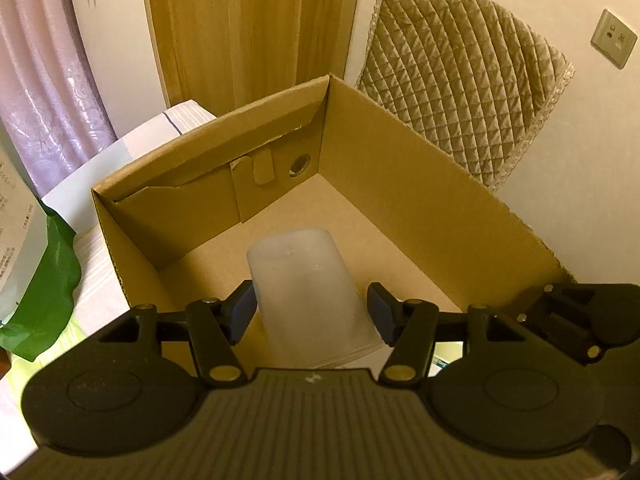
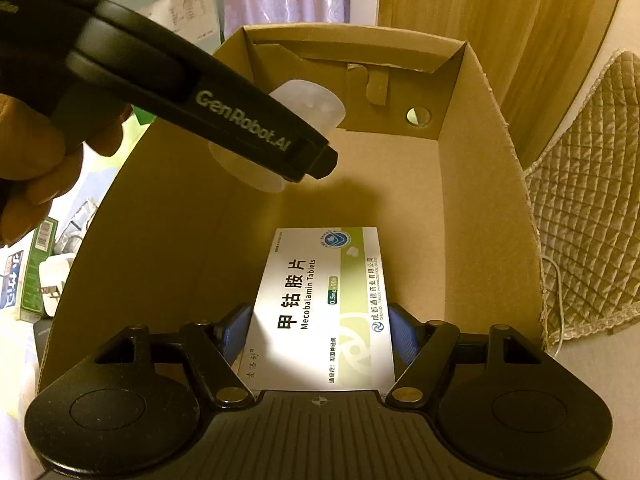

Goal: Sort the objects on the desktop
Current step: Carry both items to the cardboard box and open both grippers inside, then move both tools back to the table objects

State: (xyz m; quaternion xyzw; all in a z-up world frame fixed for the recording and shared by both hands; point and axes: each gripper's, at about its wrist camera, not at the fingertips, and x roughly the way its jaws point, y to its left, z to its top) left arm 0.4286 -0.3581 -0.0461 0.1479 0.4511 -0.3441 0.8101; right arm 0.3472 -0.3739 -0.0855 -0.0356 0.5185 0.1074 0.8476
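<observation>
Seemingly midway, both grippers hung over the box (image 1: 420, 184), the left gripper (image 1: 310, 312) pinching a cup (image 1: 304, 280) at lower centre, the right gripper (image 2: 320, 336) pinching a carton (image 2: 320, 304), neither released, clutter (image 2: 36, 276) remaining lower left.

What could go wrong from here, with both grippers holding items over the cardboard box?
The translucent cup sits between the left gripper's fingers with a gap on one side; it could slip or tip when released. The left gripper also hangs above the box in the path of the right gripper, which holds the tablet box, so they might collide.
</observation>
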